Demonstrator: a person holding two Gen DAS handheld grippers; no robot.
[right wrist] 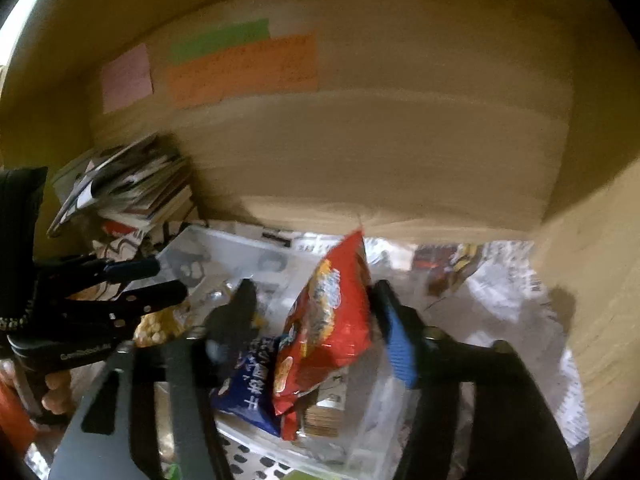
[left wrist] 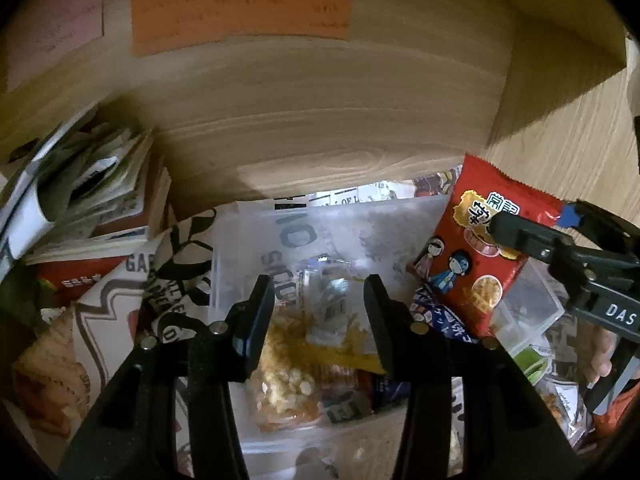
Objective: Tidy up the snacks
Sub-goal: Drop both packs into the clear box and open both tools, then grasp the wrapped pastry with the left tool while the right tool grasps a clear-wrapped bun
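Newspaper-lined wooden shelf (left wrist: 320, 128); left tongs (left wrist: 320, 300) held open over clear bin (left wrist: 248, 240); red snack bag (right wrist: 332, 320) gripped by right tongs (right wrist: 316, 300).

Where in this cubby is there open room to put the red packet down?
Freest is the newspaper-lined floor right of the clear bin, toward the right wall. The bin's back half looks bare too. Crowded: the bin's front, under the left gripper, and the left side by the book stack. The right gripper straddles the red packet.
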